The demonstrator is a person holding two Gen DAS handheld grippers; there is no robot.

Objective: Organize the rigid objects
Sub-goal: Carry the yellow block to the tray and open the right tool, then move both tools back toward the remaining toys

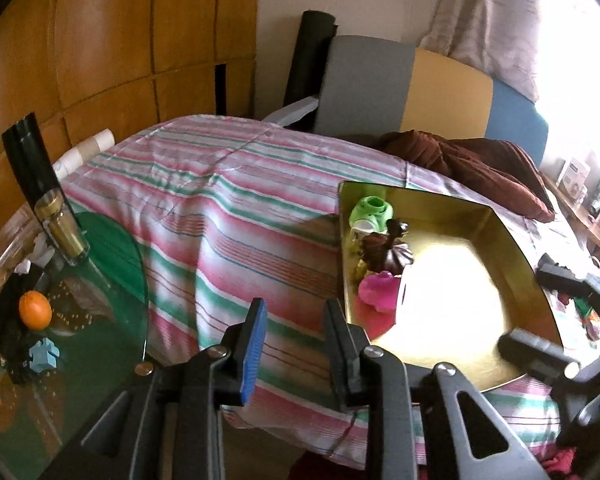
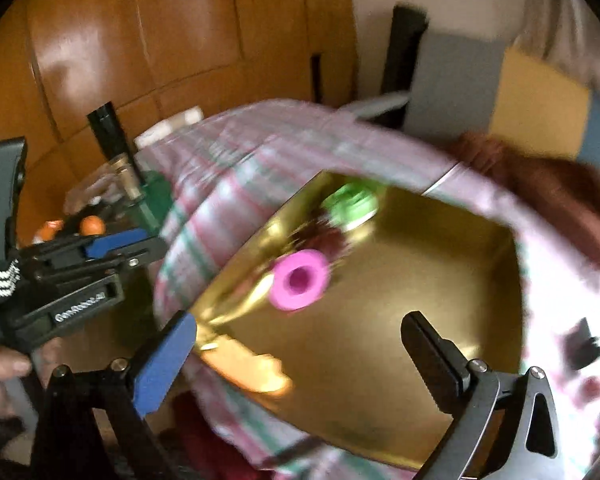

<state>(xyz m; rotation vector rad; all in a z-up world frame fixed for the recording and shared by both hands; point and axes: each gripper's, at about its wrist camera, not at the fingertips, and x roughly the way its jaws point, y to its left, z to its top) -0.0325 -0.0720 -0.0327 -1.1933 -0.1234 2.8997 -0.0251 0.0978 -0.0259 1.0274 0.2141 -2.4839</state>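
Observation:
A shiny gold tray point(image 1: 512, 240) lies on a pink, green and white striped cloth point(image 1: 228, 200). Along its left wall sit a green plastic piece point(image 1: 372, 213), a dark brown figurine point(image 1: 384, 252) and a pink ring-shaped piece point(image 1: 378, 290). My left gripper point(image 1: 296, 328) is open and empty over the cloth, just left of the tray's near corner. My right gripper point(image 2: 300, 344) is open wide and empty above the tray point(image 2: 380, 360), with the pink piece point(image 2: 298, 280) just ahead of it. The right wrist view is blurred by motion.
A green glass side table point(image 1: 100, 280) at left carries an orange fruit point(image 1: 35, 309), a light blue block point(image 1: 44, 354) and a dark bottle point(image 1: 44, 184). A brown cloth point(image 1: 480, 160) lies behind the tray. A grey, yellow and blue chair back point(image 1: 412, 92) and wooden panels point(image 1: 100, 40) stand behind.

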